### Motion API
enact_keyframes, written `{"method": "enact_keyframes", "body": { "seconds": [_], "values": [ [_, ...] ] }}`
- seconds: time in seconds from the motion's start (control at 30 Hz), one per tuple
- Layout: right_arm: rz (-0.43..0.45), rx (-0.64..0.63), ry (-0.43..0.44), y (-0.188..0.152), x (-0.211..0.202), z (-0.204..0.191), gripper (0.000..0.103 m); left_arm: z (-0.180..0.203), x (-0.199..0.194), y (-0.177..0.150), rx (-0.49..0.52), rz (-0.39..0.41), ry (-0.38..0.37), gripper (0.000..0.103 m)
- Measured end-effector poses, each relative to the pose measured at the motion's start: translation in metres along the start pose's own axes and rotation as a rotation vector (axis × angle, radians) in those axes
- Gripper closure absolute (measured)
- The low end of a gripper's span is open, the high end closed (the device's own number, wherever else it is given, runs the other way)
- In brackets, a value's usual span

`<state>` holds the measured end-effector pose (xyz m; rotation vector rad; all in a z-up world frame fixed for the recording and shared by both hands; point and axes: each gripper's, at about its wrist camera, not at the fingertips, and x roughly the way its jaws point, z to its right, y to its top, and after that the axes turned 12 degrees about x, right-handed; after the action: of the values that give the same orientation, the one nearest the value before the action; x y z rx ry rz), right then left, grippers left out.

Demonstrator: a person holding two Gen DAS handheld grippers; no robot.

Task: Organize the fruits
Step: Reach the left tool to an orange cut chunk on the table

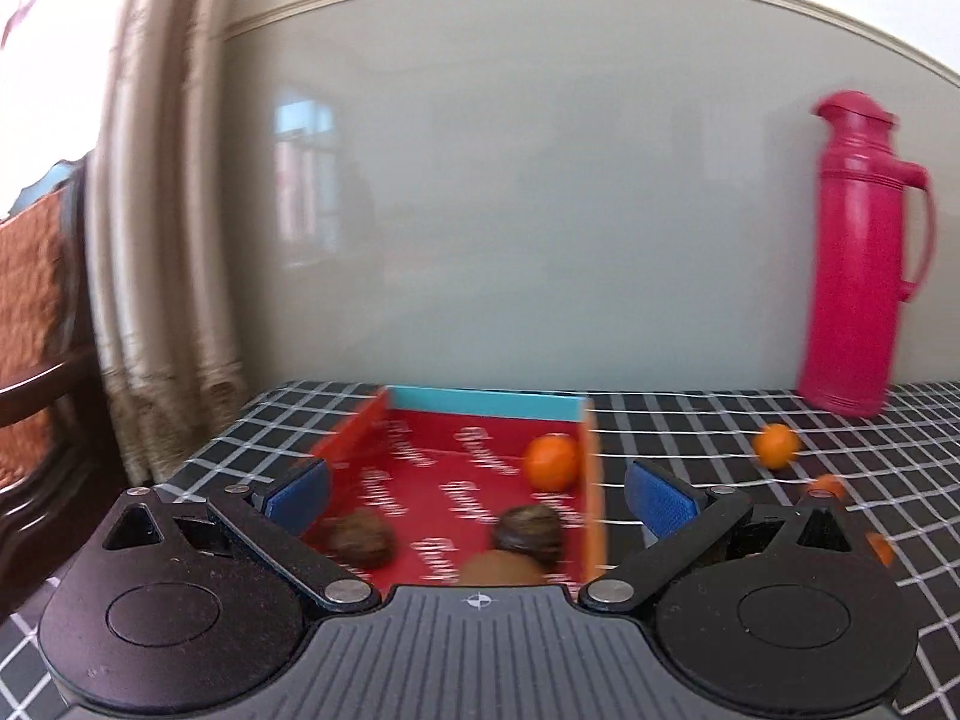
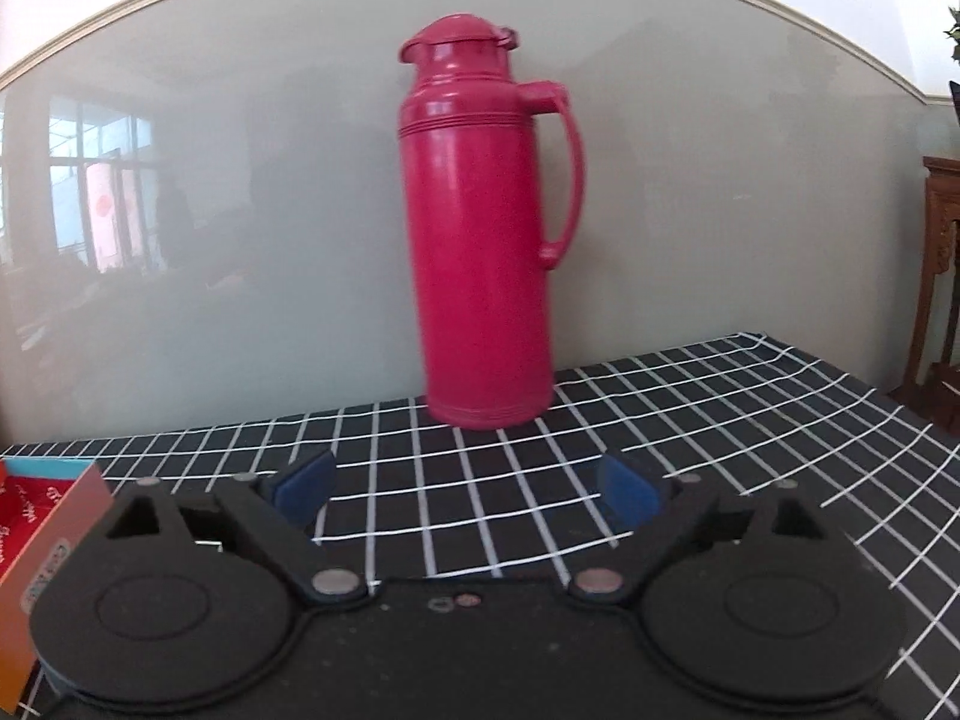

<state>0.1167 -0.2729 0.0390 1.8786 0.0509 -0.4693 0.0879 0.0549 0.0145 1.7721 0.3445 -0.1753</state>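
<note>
In the left wrist view a red open box [image 1: 444, 462] with a teal far wall holds an orange [image 1: 551, 461] at its right wall and three brown kiwi-like fruits: one at the left [image 1: 361, 537], one at the right [image 1: 529, 531], one at the near edge [image 1: 501, 570]. My left gripper [image 1: 477, 495] is open and empty above the box. Loose oranges lie on the cloth to the right: one [image 1: 776, 445], a second [image 1: 829, 485], a third partly hidden [image 1: 881, 547]. My right gripper [image 2: 465, 489] is open and empty over the cloth, with the box's corner [image 2: 57, 516] at its left.
A tall pink thermos [image 2: 489, 228] stands at the back by the wall, straight ahead of the right gripper; it also shows in the left wrist view [image 1: 861, 258]. A black checked tablecloth [image 2: 750, 420] covers the table. A curtain [image 1: 156, 210] and a wooden chair [image 1: 36, 360] are at the left.
</note>
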Motion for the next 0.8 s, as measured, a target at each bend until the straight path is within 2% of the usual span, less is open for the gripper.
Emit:
{"method": "enact_keyframes", "body": {
  "seconds": [0.17,0.33,0.4,0.53,0.67,0.8],
  "values": [
    [0.006,0.001,-0.003,0.0,-0.001,0.008,0.009,0.036,0.0,0.008,0.04,0.024,-0.12,0.0],
    [0.013,0.001,-0.005,-0.006,0.003,0.014,0.009,0.068,0.003,0.008,0.068,0.002,-0.197,0.0],
    [-0.017,-0.005,-0.018,-0.007,0.008,0.015,0.009,0.075,0.005,0.008,0.085,-0.002,-0.215,0.0],
    [0.002,-0.024,-0.009,-0.006,0.007,0.016,0.009,0.087,0.018,0.007,0.107,-0.04,-0.27,0.0],
    [-0.002,-0.024,-0.015,-0.011,0.012,0.023,0.009,0.102,0.035,0.0,0.148,-0.098,-0.368,0.0],
    [-0.025,-0.016,-0.035,-0.014,0.022,0.029,0.009,0.111,0.038,-0.001,0.16,-0.101,-0.367,0.001]
  ]
}}
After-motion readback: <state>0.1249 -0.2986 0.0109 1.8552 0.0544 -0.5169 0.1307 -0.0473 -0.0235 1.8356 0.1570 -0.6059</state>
